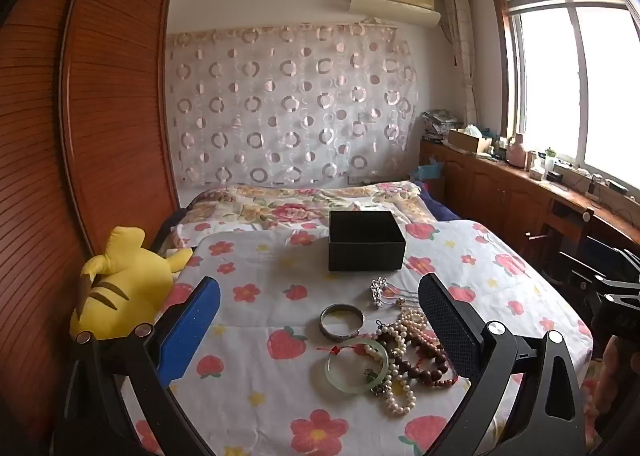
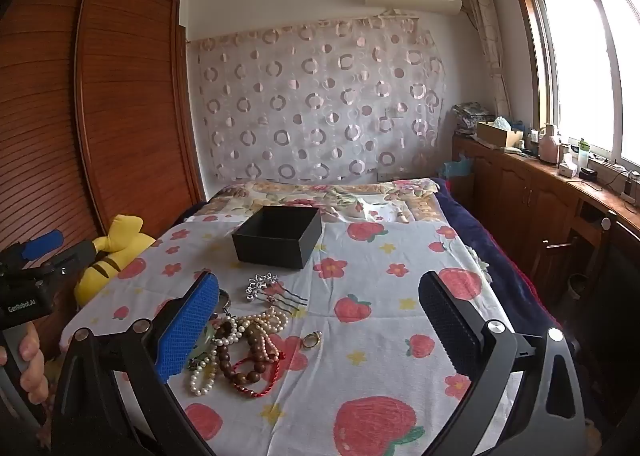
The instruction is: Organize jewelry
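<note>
Bed (image 1: 256,336) under strawberry-print cotton sheet; square matte black box (image 1: 366,242) mid-bed. Tangled pearl strands (image 2: 260,322), wooden beads (image 2: 248,356), smooth jade bangle (image 1: 357,366) near foot edge. Left gripper (image 1: 320,316), right gripper (image 2: 320,316) both spread wide, holding nothing.

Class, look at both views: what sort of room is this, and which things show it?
Most likely a home bedroom: a bed under a strawberry-print sheet, a louvred wooden wardrobe, and a yellow plush toy beside the bed.

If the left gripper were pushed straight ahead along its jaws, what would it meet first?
Probably the jewelry pile: the left gripper is open and empty above the cloth, with the silver bangle and jade bangle just ahead between its jaws. The black box lies farther on. Depth is uncertain.
</note>
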Demonstrator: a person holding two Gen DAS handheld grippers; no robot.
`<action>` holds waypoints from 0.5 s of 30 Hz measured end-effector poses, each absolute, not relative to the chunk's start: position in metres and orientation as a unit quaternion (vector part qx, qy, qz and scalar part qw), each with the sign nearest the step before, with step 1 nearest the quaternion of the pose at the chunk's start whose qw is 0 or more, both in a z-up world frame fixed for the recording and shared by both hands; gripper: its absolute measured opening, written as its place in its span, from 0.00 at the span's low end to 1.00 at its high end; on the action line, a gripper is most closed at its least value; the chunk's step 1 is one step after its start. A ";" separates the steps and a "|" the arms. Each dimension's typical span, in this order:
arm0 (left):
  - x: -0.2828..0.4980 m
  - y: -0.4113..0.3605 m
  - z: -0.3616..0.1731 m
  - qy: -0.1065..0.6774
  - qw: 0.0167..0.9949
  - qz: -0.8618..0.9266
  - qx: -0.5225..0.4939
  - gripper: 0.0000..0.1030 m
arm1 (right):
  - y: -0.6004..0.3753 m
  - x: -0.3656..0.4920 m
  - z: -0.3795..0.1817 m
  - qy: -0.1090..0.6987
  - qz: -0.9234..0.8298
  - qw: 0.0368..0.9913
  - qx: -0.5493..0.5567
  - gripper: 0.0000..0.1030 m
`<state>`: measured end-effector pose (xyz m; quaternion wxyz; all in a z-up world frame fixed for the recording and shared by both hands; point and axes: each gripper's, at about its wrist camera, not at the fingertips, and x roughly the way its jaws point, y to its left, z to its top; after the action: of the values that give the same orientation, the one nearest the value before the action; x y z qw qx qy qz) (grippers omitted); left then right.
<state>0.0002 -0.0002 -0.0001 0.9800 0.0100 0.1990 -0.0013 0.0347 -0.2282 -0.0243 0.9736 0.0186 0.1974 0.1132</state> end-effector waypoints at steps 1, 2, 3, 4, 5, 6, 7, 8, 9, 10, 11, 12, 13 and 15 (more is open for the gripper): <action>0.000 0.000 0.000 0.199 0.980 -0.001 0.011 0.93 | -0.228 0.035 -0.024 0.197 0.113 0.974 0.018 0.98; 0.001 0.000 0.000 0.199 0.980 -0.001 0.011 0.93 | -0.228 0.034 -0.024 0.197 0.113 0.974 0.018 0.98; 0.001 0.000 0.000 0.200 0.980 0.000 0.011 0.93 | -0.229 0.034 -0.024 0.197 0.113 0.974 0.018 0.98; 0.001 0.000 0.000 0.199 0.980 0.001 0.011 0.93 | -0.229 0.034 -0.024 0.197 0.112 0.974 0.018 0.98; 0.001 0.000 0.000 0.199 0.980 0.001 0.011 0.93 | -0.228 0.034 -0.024 0.198 0.113 0.974 0.016 0.98; 0.001 0.000 0.000 0.198 0.980 0.001 0.011 0.93 | -0.228 0.034 -0.024 0.197 0.113 0.974 0.017 0.98; 0.001 0.000 0.000 0.198 0.980 0.002 0.011 0.93 | -0.228 0.034 -0.024 0.197 0.113 0.974 0.017 0.98; 0.000 0.000 0.000 0.198 0.980 -0.001 0.011 0.93 | -0.228 0.034 -0.024 0.197 0.113 0.974 0.017 0.98; 0.000 0.000 0.000 0.197 0.980 -0.001 0.011 0.93 | -0.228 0.034 -0.024 0.197 0.113 0.974 0.017 0.98; 0.000 -0.001 0.000 0.197 0.980 0.000 0.012 0.93 | -0.228 0.034 -0.024 0.197 0.113 0.974 0.016 0.98; 0.001 -0.001 -0.001 0.196 0.980 0.001 0.012 0.93 | -0.227 0.034 -0.024 0.197 0.113 0.974 0.016 0.98; 0.001 -0.001 -0.001 0.196 0.980 0.001 0.012 0.93 | -0.227 0.034 -0.024 0.197 0.114 0.974 0.016 0.98; 0.002 -0.001 -0.001 0.196 0.980 0.001 0.012 0.93 | -0.227 0.034 -0.024 0.197 0.114 0.974 0.016 0.98; 0.000 -0.001 0.000 0.197 0.980 -0.001 0.012 0.93 | -0.228 0.034 -0.023 0.196 0.114 0.974 0.018 0.98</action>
<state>-0.0001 -0.0005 -0.0001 0.9804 0.0116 0.1966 -0.0011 0.0337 -0.2276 -0.0231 0.9737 0.0180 0.1965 0.1140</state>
